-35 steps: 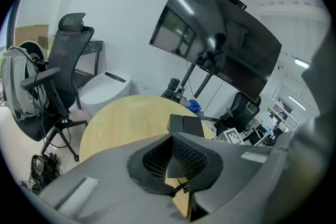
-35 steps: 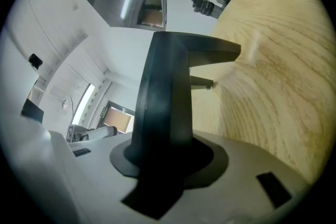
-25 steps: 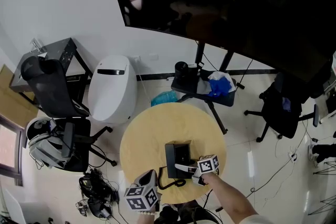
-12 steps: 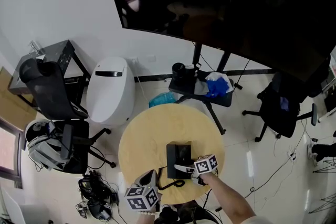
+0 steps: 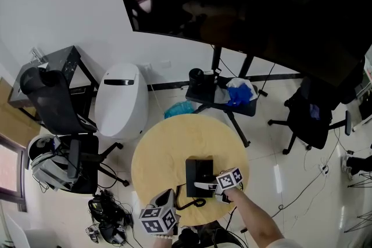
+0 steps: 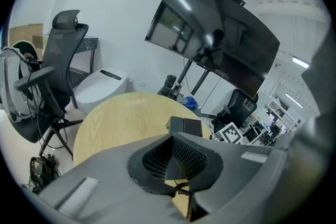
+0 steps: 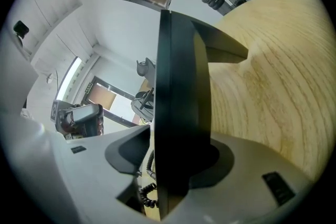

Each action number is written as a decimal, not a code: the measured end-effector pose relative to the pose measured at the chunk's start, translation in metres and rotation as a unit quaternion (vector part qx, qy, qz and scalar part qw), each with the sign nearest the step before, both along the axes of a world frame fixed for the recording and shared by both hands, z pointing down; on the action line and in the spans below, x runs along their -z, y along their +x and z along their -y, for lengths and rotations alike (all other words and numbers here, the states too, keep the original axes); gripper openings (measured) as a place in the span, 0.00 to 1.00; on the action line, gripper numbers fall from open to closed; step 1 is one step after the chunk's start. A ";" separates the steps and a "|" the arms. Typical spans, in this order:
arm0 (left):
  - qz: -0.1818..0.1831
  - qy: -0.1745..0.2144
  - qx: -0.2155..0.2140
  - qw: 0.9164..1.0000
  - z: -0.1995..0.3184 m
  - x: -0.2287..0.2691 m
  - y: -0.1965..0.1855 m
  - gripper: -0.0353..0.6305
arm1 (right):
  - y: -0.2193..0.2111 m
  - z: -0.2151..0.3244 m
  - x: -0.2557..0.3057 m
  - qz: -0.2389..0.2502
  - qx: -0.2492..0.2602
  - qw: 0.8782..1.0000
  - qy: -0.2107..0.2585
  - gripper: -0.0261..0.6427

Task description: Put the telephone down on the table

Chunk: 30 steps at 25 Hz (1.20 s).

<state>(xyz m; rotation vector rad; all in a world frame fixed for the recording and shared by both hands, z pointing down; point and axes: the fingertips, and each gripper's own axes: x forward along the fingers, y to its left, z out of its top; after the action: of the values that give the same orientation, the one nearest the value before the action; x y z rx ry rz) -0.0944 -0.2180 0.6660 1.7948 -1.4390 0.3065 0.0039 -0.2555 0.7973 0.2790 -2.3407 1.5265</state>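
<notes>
Tongs on my left side (image 6: 176,164) hang at the near rim of the table (image 5: 168,148) with their jaws drawn together on nothing. I judge I keep them shut and apart from the work because this job needs only one hand. Just past their tips lies the curly cord (image 5: 195,204), looped loosely on the wood beside the telephone (image 5: 199,173). The slack lets the set sit without being tugged. The telephone itself lies flat on the near part of the table, its long side running away from me, and to my eye it already rests there under its own weight. My right tongs (image 5: 206,186) reach in low from the near right edge with the telephone's near end between their jaws. Those jaws have just been opening and stand about half wide, and the right gripper view shows a gap with the cord visible between one pad and the black casing. I take that as letting go, not gripping. By count I see one table, one telephone, one cord and two tongs.
</notes>
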 end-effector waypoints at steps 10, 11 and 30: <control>-0.002 -0.002 -0.004 1.000 0.000 -0.002 0.001 0.04 | 0.014 0.000 -0.018 -0.096 -0.045 0.994 0.023 0.50; -0.003 -0.002 -0.005 1.000 0.001 -0.002 0.002 0.04 | 0.015 0.000 -0.019 -0.103 -0.051 0.993 0.025 0.51; -0.009 -0.010 -0.025 1.000 -0.002 -0.009 0.012 0.04 | 0.030 0.020 -0.020 -0.241 -0.009 0.957 0.162 0.74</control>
<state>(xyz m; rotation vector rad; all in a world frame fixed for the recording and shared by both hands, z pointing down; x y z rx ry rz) -0.0823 -0.2163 0.6746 1.8155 -1.3759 0.3283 0.0342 -0.2753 0.8176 0.6697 -2.1717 0.9314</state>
